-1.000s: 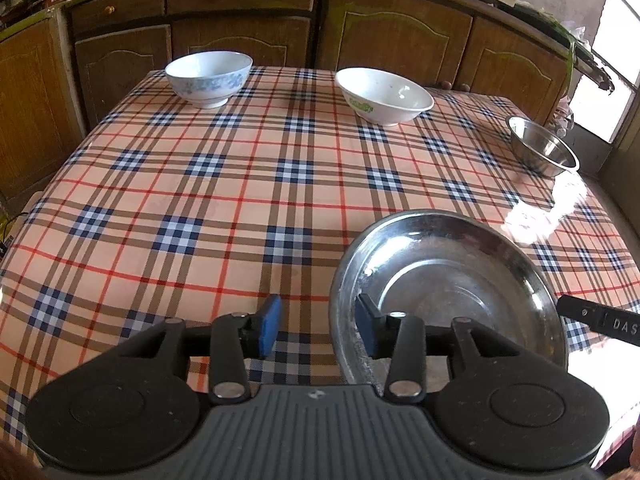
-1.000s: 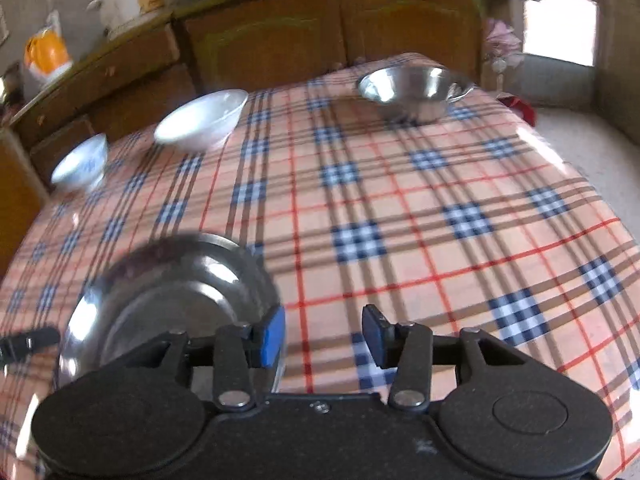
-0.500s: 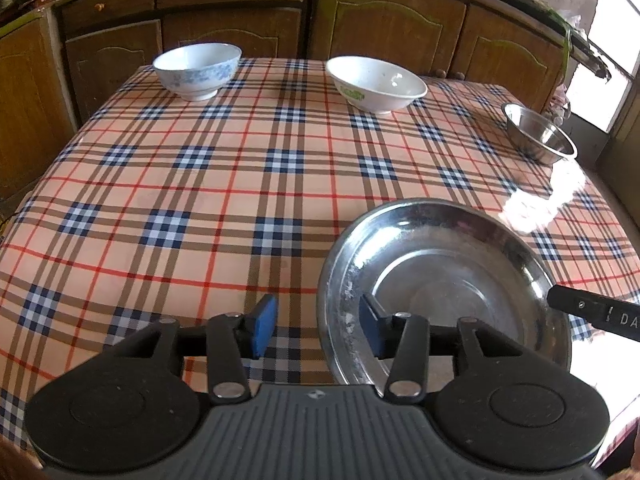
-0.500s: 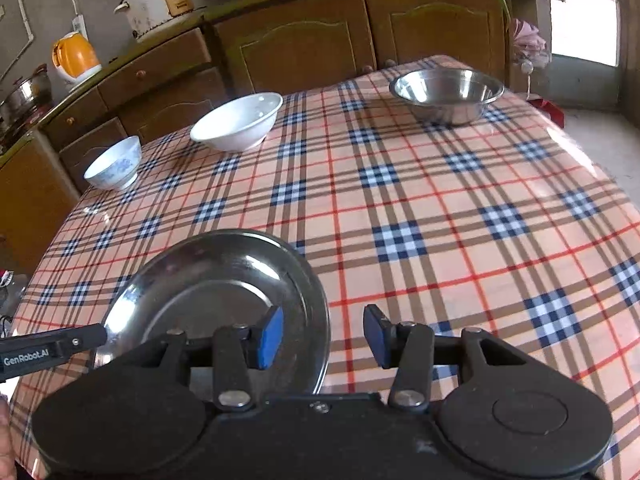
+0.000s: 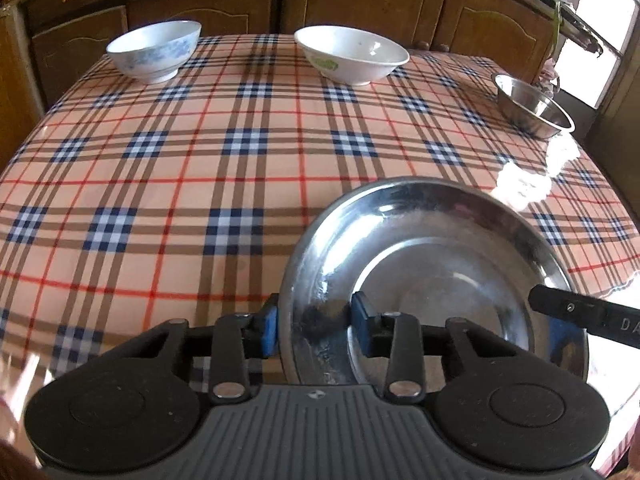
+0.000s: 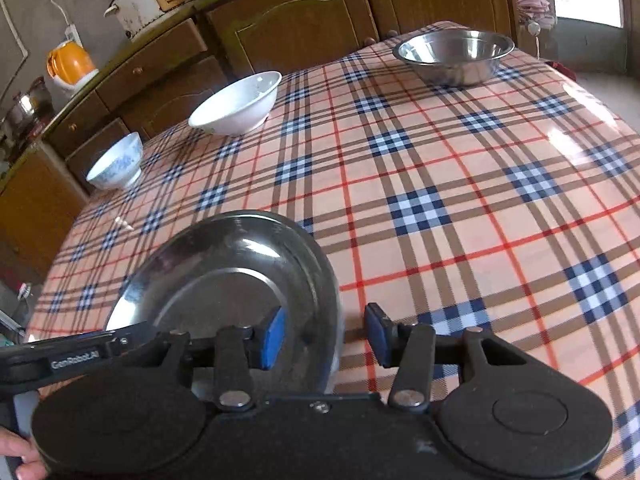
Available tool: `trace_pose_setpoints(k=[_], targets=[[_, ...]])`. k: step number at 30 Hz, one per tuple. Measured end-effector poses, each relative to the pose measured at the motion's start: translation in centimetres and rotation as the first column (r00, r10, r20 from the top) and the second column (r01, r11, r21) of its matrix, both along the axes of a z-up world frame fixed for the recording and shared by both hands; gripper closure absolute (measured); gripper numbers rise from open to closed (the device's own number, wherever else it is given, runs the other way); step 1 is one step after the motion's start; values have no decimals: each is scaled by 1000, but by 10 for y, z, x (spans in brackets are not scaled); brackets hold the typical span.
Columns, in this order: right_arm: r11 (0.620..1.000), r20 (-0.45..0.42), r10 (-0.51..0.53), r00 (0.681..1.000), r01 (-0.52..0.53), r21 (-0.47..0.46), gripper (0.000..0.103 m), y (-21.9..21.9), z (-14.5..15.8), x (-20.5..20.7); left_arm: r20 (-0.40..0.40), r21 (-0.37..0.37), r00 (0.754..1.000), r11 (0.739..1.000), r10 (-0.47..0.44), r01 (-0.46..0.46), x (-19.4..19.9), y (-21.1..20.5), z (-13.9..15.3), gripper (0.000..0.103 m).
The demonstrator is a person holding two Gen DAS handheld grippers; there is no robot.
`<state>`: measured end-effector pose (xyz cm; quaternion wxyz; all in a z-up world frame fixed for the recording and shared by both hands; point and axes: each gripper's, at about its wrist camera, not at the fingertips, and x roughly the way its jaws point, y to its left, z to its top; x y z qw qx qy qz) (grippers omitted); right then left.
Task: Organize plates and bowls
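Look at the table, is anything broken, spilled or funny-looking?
Nothing is broken or spilled. The steel plate, the two white bowls and the steel bowl all sit upright on the checked tablecloth. The plate only looks dull and smudged near its rim.

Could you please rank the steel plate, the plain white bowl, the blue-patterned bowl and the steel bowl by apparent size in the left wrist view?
1. steel plate, though nearest the camera
2. plain white bowl
3. blue-patterned bowl
4. steel bowl, at the frame's distorted edge, so unsure
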<state>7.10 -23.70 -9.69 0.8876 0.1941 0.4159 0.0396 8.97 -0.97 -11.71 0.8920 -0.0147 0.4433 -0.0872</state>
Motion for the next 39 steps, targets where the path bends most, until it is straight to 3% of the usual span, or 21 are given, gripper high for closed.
trace_pose_setpoints(k=[2, 4, 10, 21, 39], targets=[[1000, -3, -12, 1000, 12, -16, 68, 1, 0, 1, -6, -13, 1000, 1000, 5, -5, 1, 2, 1, 69], [999, -6, -30, 1000, 29, -18, 79, -2, -1, 0, -2, -19, 1000, 1000, 2, -2, -1, 3, 2, 71], [998, 17, -50, 999, 51, -32, 79, -8, 8, -4, 29, -16, 999, 1000, -19, 20, -5, -4, 11, 72], [996, 101, -65, 993, 71, -57, 79, -20, 53, -10, 120, -26, 992, 999, -33, 36, -11, -16, 53, 72], [995, 155, -36, 987, 50, -83, 79, -15, 93, -23, 167, -28, 986, 999, -22, 27, -24, -13, 84, 72]])
